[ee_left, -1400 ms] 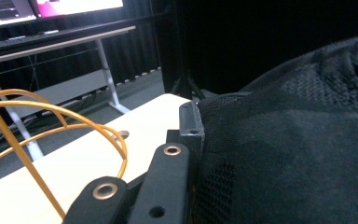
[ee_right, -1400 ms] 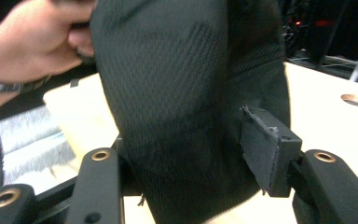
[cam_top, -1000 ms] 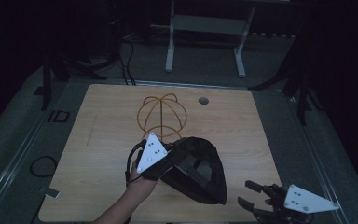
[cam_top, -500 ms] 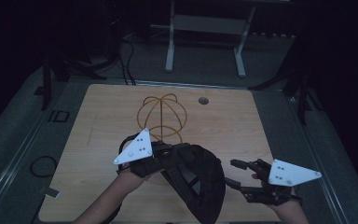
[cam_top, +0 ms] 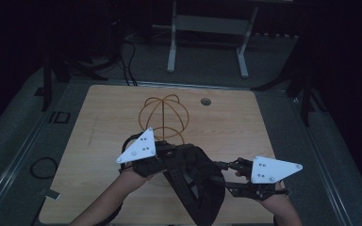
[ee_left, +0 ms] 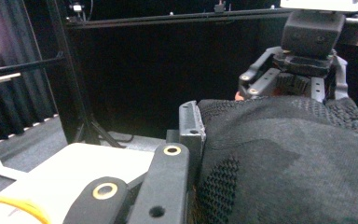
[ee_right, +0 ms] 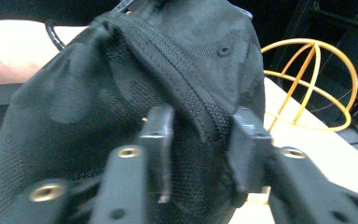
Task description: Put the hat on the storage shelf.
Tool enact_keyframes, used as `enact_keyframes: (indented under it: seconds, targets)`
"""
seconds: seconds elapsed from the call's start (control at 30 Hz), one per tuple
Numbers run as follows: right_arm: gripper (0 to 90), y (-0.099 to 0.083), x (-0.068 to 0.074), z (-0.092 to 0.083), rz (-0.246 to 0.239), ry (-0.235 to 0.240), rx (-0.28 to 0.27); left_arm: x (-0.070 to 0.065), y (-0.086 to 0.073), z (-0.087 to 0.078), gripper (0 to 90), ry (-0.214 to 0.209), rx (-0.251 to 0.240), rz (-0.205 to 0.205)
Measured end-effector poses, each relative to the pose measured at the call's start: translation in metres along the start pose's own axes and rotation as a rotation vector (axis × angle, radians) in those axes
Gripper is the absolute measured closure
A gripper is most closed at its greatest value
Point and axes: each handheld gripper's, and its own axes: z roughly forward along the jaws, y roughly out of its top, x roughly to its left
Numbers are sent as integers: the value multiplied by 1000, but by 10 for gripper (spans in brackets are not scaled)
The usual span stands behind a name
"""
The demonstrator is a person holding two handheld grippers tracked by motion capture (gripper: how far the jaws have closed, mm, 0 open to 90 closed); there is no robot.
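Black cap (cam_top: 195, 181) is held up off the table (cam_top: 99, 122) between both grippers, near the front edge. Left gripper (cam_top: 162, 157) has jaws closed on the cap's left edge; in the left gripper view the fabric (ee_left: 284, 158) bunches right against the visible jaw and covers the other one. Right gripper (cam_top: 224, 172) comes in from the opposite side: in the right gripper view its jaws stand partly open with a raised seam of the cap (ee_right: 186, 93) sitting in the gap between them; can't tell whether the pads actually bite the cloth, one looks to be touching. Cap crown bulges beyond the right jaws, sagging below them. Yellow wire frame (cam_top: 164, 117), a dome of hoops, stands on the table just beyond the left jaws and apart from the cap; in the right gripper view it sits past the right-hand jaw (ee_right: 312, 79). Both hands (cam_top: 132, 181) grip the tools from the near side.
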Motion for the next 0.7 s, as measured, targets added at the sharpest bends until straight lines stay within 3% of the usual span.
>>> enact_keyframes:
  seconds: [0.03,0.07,0.2,0.3,0.37,0.47,0.5,0.53,0.7]
  targets:
    - [778,0,0,0,0,0,0,0,0,1,891,1,6,7]
    - [873,-1,0,1,1,-18,1,3,-2,1,891,-5,2,-12]
    - [879,-2,-4,-3,37,-30,-40,6,-4,3,889,5,15,-17]
    - [880,-3,-7,-6,66,-10,-63,6,-5,3,887,3,16,-9]
    - [880,-4,-8,-9,64,-42,-74,6,-5,5,880,5,25,-14]
    - [880,-4,-8,-13,57,-53,-85,3,-5,7,761,33,61,19]
    - [880,-4,-8,-14,53,-46,-89,4,-6,7,717,18,56,-4]
    - [880,-5,-10,-16,60,-65,-90,4,-6,6,630,46,61,-4]
    - [880,-8,-12,-24,68,-102,-90,5,-7,2,581,123,101,15]
